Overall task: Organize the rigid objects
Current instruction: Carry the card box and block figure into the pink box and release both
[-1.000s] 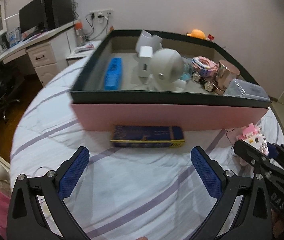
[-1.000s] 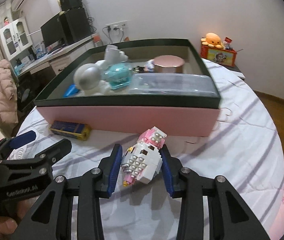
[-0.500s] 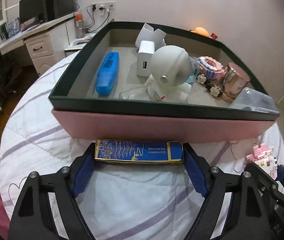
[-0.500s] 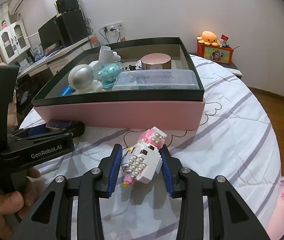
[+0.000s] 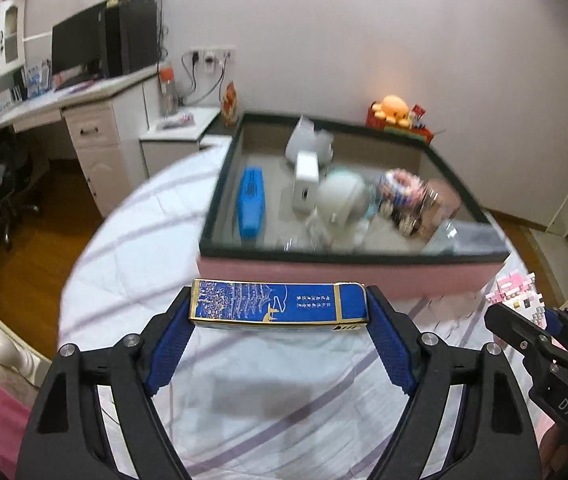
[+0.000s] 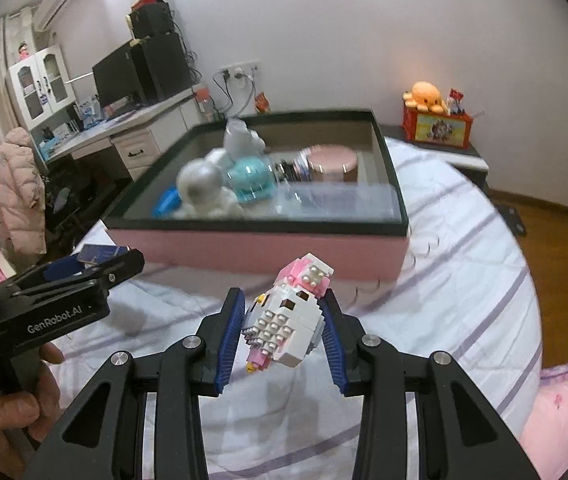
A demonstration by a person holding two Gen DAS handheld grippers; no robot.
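My left gripper (image 5: 280, 312) is shut on a flat blue and gold box (image 5: 278, 307) and holds it above the bedcover, in front of the pink storage box (image 5: 347, 276). My right gripper (image 6: 284, 316) is shut on a white and pink brick figure (image 6: 285, 318), lifted off the cover. The brick figure also shows at the right edge of the left wrist view (image 5: 517, 294). The storage box (image 6: 256, 250) has a dark rim and holds a white astronaut figure (image 5: 339, 200), a blue case (image 5: 251, 200), a white charger (image 5: 305, 186) and several other items.
The storage box stands on a white bedcover with purple stripes (image 5: 284, 400). A desk with a monitor (image 5: 80, 44) is at the back left. An orange plush on a red box (image 6: 435, 116) sits on a stand at the back right. Wood floor lies around the bed.
My left gripper moved forward, closed on the blue and gold box, and lifted it. My right gripper has raised the brick figure off the cover.
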